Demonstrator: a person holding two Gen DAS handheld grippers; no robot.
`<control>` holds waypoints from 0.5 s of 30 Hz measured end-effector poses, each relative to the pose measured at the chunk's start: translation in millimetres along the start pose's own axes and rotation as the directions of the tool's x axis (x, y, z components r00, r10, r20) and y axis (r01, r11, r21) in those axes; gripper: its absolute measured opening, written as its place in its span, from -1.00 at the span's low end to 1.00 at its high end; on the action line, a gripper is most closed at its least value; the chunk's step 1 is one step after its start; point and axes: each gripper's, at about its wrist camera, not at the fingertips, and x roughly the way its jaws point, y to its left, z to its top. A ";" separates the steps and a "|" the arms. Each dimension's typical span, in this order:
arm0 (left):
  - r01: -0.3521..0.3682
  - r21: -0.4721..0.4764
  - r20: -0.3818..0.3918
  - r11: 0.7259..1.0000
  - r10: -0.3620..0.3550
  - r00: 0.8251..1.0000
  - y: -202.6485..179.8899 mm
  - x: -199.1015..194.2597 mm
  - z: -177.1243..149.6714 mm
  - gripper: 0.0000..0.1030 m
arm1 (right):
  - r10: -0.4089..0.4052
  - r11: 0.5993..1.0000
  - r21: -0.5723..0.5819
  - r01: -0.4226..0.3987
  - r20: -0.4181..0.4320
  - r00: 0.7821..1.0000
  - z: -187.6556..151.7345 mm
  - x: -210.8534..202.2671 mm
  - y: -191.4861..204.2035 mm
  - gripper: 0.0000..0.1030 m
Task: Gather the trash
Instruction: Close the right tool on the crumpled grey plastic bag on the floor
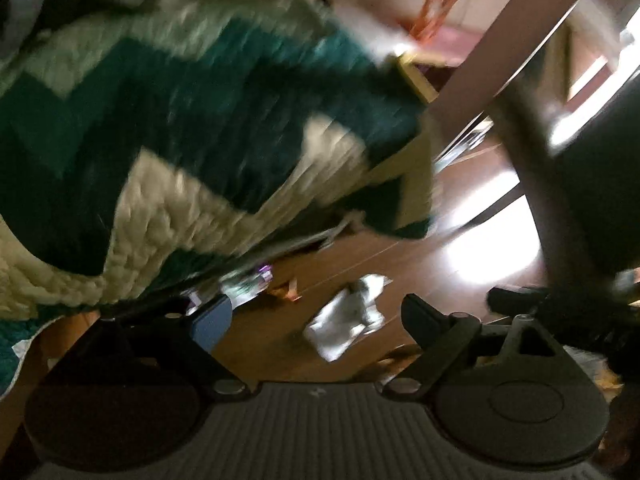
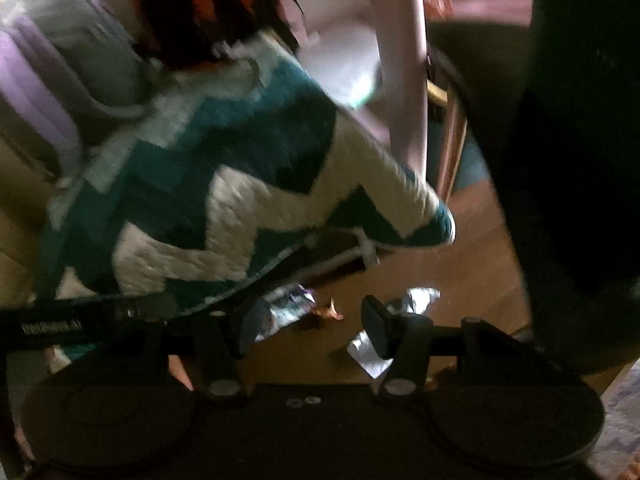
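Quilt (image 1: 192,128): A big green and white quilt hangs over the bed edge, right above the trash. A gripper can snag it and tug it down.
Dark bin (image 2: 580,160): A tall dark shape stands on the right; I think it is a bin. A gripper can bump it.
Floor (image 1: 400,264): Brown wood, bright with glare, so small bits are hard to see.
Left gripper (image 1: 316,320): Its jaws stand wide apart and hold nothing.
Right gripper (image 2: 308,320): Its jaws are apart and empty too.
Silver wrapper (image 1: 344,320): It lies flat on the floor between the left jaws. Thin and slippery, it can slide away.
Orange scrap (image 2: 326,312): Tiny, near the quilt's edge. Easy to miss.
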 end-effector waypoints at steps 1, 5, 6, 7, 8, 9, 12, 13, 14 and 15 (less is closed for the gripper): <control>-0.020 0.010 -0.014 1.000 0.021 1.000 2.8 13.3 -2.5 0.79 | -0.006 1.000 0.007 0.006 -0.022 1.000 0.1 14.3 -2.1 0.04; -0.093 0.080 -0.054 0.992 0.097 0.994 10.3 70.2 -12.5 0.79 | -0.047 0.999 0.013 0.049 -0.113 0.992 -2.1 72.7 -13.9 0.04; -0.108 0.100 -0.056 0.989 0.114 0.992 11.7 83.7 -15.5 0.79 | -0.058 0.998 0.017 0.061 -0.139 0.989 -2.7 88.4 -18.2 0.04; -0.120 0.116 -0.058 0.986 0.128 0.990 13.8 97.2 -18.8 0.79 | -0.068 0.997 0.021 0.073 -0.164 0.984 -2.6 101.9 -21.9 0.04; -0.133 0.128 -0.058 0.983 0.141 0.988 15.1 109.3 -21.2 0.79 | -0.078 0.996 0.023 0.084 -0.190 0.979 -3.3 116.8 -26.8 0.04; -0.149 0.142 -0.064 0.978 0.160 0.985 17.8 123.9 -25.9 0.79 | -0.086 0.996 0.017 0.091 -0.213 0.973 -4.1 129.9 -30.4 0.04; -0.198 0.181 -0.071 0.963 0.214 0.974 24.5 159.3 -38.0 0.79 | -0.122 0.992 -0.018 0.121 -0.267 0.956 -8.1 168.4 -40.5 0.04; -0.219 0.202 -0.070 0.955 0.237 0.969 26.7 172.1 -42.8 0.79 | -0.124 0.992 -0.027 0.122 -0.286 0.950 -10.1 179.9 -44.4 0.04; -0.228 0.216 -0.076 0.949 0.249 0.965 29.1 181.9 -46.5 0.79 | -0.124 0.992 -0.032 0.120 -0.300 0.946 -11.8 189.5 -47.7 0.04; -0.234 0.226 -0.086 0.946 0.259 0.962 31.9 194.2 -50.0 0.79 | -0.125 0.992 -0.036 0.120 -0.312 0.942 -13.7 199.6 -51.7 0.04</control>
